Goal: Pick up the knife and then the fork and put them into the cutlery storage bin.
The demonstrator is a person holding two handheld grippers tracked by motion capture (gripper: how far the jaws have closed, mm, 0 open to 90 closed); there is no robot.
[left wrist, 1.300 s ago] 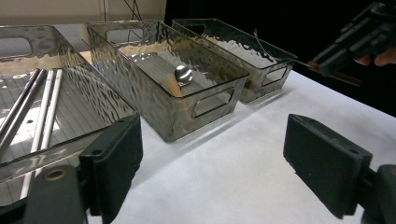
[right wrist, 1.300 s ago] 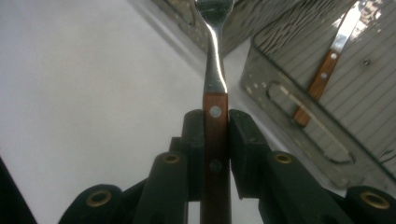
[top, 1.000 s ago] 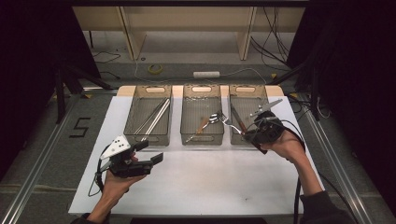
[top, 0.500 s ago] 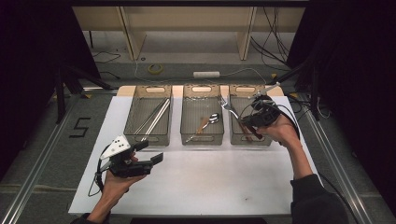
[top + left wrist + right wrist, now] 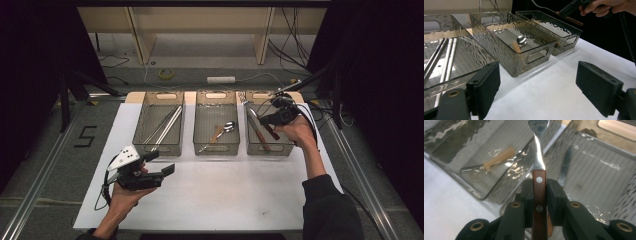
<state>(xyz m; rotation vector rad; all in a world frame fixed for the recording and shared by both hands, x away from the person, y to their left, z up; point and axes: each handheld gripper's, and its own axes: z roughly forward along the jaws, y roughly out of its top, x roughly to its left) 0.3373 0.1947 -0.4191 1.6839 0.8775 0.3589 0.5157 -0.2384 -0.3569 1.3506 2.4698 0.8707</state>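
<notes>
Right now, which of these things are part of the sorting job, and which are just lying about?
In the job:
- fork with a wooden handle, clamped in the right gripper
- right bin, which it hangs over
- knife already in that bin

Lying about:
- left gripper, jaws open, nothing between them
- middle bin with a spoon
- tape roll and cables on the floor

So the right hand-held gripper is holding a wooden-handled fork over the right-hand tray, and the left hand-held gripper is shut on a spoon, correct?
Not quite. The left hand-held gripper is open with nothing between its jaws, as the left gripper view shows. The right hand-held gripper does grip the wooden-handled fork over the right-hand tray.
</notes>
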